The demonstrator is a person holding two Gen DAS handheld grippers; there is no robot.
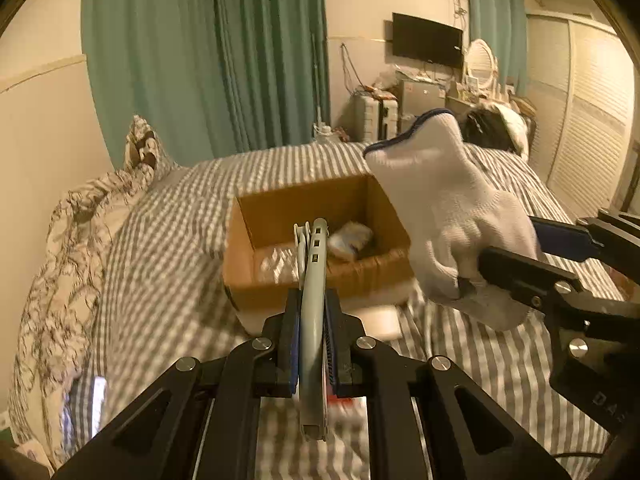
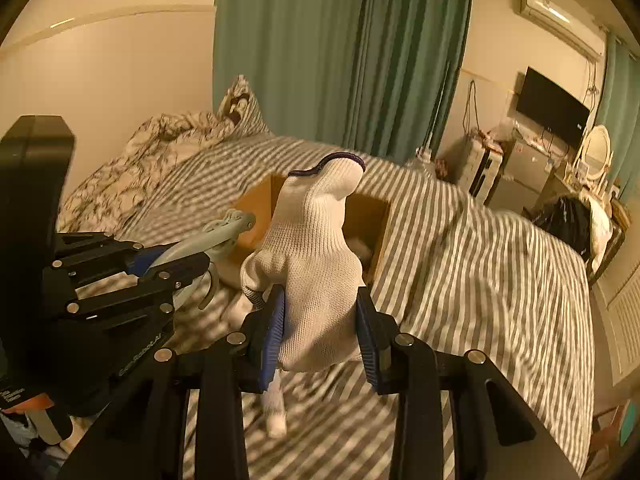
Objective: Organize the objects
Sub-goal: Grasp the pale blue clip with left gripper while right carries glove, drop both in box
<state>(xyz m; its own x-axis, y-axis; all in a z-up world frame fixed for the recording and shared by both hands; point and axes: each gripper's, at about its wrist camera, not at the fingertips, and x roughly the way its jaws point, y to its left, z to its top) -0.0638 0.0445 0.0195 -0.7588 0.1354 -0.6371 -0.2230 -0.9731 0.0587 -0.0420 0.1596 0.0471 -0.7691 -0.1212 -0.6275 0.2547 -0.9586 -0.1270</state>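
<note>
Left gripper (image 1: 313, 322) clenched on a pale plastic hanger (image 1: 314, 280); right gripper (image 2: 322, 328) clenched on a white knit glove (image 2: 316, 264), both held above the striped bed (image 1: 168, 280). Beyond them, an open cardboard box (image 1: 276, 296) on the bed holds clear plastic wrap (image 1: 278, 262) and what may be a crumpled cloth (image 1: 350, 240).

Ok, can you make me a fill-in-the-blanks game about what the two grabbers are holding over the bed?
1. The right gripper is shut on a white knitted ____.
2. The left gripper is shut on a pale plastic ____.
3. Both are held near an open ____ box resting on the bed.
4. The bedsheet has grey and white ____.

Missing words: glove; hanger; cardboard; stripes
</note>
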